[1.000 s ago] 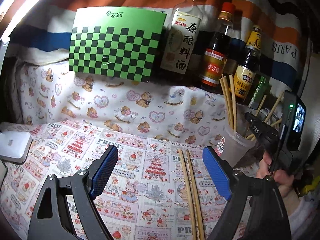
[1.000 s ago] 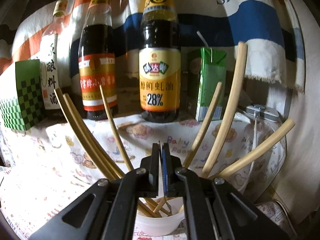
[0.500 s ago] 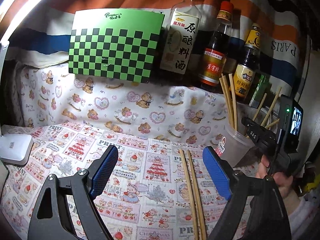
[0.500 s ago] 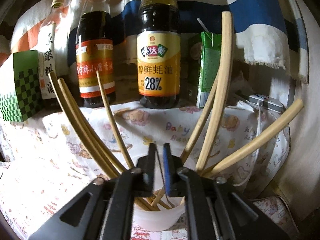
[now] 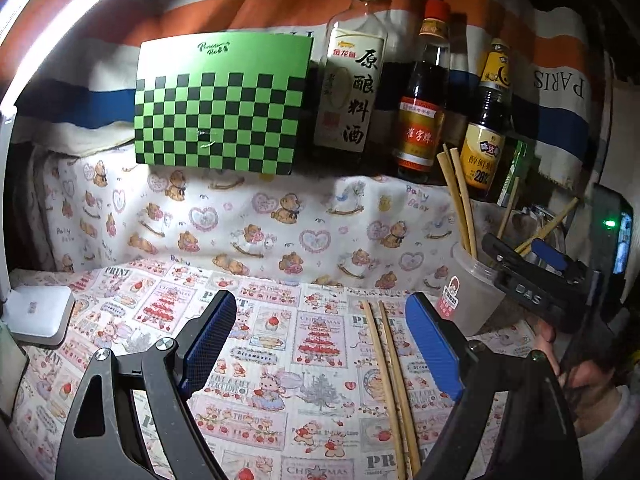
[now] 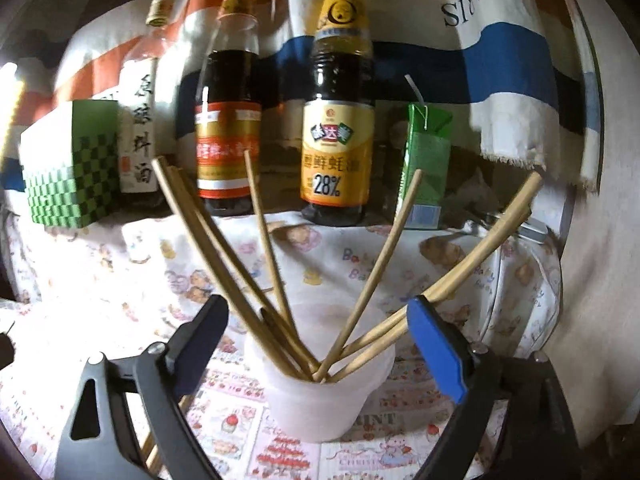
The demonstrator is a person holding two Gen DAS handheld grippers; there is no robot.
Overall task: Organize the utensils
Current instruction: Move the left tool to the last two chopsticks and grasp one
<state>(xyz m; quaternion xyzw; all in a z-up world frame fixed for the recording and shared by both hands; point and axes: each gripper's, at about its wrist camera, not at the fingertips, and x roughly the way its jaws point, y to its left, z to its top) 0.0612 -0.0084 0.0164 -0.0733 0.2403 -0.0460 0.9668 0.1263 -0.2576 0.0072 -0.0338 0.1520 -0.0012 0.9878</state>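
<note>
Two wooden chopsticks (image 5: 390, 368) lie side by side on the printed cloth, between the fingers of my open left gripper (image 5: 320, 308) and nearer its right pad. A translucent plastic cup (image 6: 320, 400) holds several chopsticks (image 6: 216, 256) fanned out left and right. My right gripper (image 6: 318, 308) hovers just before the cup's rim. Its jaws are opening wide and nothing is pressed between the pads. One leaning chopstick passes close by the right blue pad. In the left wrist view the cup (image 5: 468, 292) and the right gripper (image 5: 520, 250) are at the right edge.
Three sauce bottles (image 6: 340, 120) and a green drink carton (image 6: 426, 168) stand on the ledge behind the cup. A green checkered box (image 5: 220, 108) sits further left. A white device (image 5: 38, 314) rests at the cloth's left edge. A person's hand (image 5: 548, 336) grips the right tool.
The right gripper's jaws went from shut to wide apart and drew back a little from the cup. An upright chopstick now leans to the right. The left gripper kept still.
</note>
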